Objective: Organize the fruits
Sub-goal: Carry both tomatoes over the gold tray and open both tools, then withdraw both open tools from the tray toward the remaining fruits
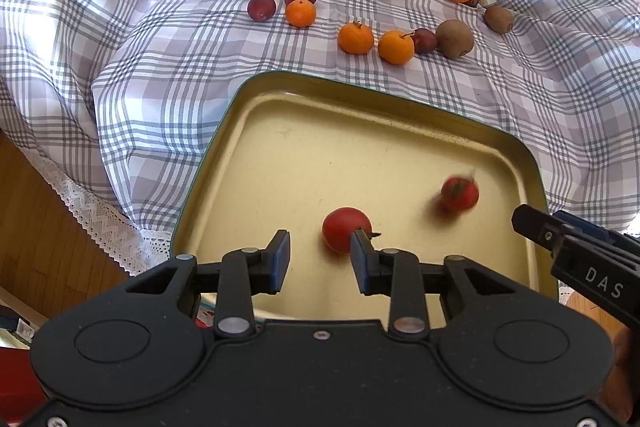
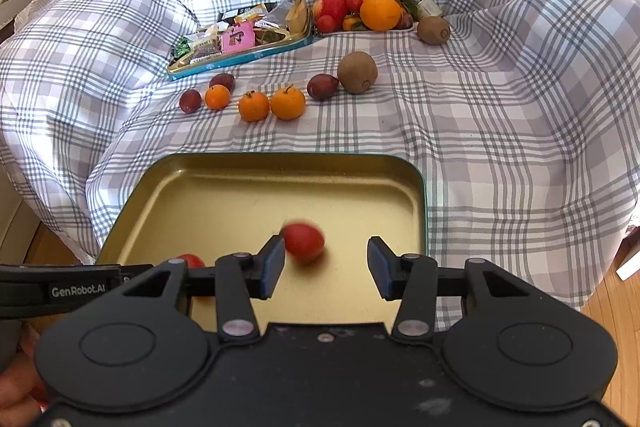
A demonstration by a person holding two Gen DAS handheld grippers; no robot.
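Left wrist: left gripper (image 1: 320, 257) released, empty; one tomato (image 1: 346, 229) rests against its right fingertip, a blurred tomato (image 1: 459, 194) rolls further right in the tray (image 1: 256, 131) and could hit the rim. Right wrist: right gripper (image 2: 326, 265) also released, that rolling tomato (image 2: 303, 241) just off its left finger, so clamping now likely misses or knocks it away.

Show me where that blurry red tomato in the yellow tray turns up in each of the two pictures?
Left wrist view: the blurry tomato is at the tray's right side, ahead of the right gripper.
Right wrist view: the same tomato is low in the middle, by the gripper's left finger.
Shared landmark: the yellow tray.
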